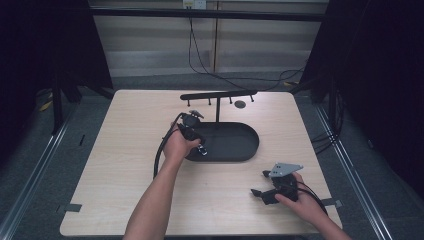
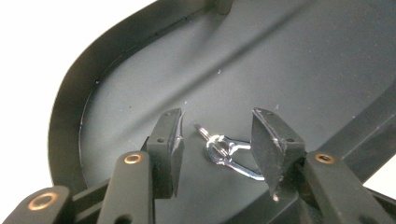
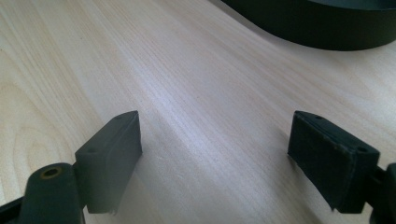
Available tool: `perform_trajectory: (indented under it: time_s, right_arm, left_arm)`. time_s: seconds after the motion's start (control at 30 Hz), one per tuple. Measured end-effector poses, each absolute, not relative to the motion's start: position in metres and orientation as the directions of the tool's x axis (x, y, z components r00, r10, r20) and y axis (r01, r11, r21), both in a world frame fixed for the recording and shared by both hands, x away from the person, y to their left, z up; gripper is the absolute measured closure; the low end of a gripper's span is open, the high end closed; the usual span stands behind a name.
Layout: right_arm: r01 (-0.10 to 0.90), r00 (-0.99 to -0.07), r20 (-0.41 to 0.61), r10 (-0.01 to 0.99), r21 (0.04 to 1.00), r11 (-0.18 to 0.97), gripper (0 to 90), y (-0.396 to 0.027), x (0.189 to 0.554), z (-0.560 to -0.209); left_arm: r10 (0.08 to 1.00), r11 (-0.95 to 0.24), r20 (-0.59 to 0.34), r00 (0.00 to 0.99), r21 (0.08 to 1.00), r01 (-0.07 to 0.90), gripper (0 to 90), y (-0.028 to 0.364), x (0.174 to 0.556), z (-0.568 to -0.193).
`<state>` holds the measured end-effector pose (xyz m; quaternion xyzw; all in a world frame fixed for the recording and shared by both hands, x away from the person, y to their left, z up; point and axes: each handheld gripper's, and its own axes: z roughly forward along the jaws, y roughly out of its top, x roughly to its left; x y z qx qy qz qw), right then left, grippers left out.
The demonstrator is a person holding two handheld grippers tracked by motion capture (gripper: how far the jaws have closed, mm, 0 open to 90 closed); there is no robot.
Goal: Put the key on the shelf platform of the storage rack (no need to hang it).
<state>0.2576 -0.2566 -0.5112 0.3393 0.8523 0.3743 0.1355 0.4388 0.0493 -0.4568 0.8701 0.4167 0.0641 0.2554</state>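
No legible text, label, brand, number or sign on any surface.

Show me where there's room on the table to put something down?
Most of the table is bare: the whole left side, and the front strip between the two arms. It is crowded at the black tray, where the left hand-held gripper hovers over a metal clip.

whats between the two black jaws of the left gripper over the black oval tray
A small silver metal clip on a key ring lies on the black oval tray between the left gripper jaws; the pads stand apart from it, as the left gripper view shows.
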Motion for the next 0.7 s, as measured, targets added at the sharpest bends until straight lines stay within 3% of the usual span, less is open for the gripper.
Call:
perform_trajectory:
  time_s: [0.7]
  right_arm:
    - [0.478, -0.732, 0.023, 0.68, 0.73, 0.489, 17.0, -0.257, 0.258, -0.511]
  left_arm:
    - [0.737, -0.526, -0.151, 0.659, 0.484, 0.7, 46.8, 0.06, 0.429, -0.446]
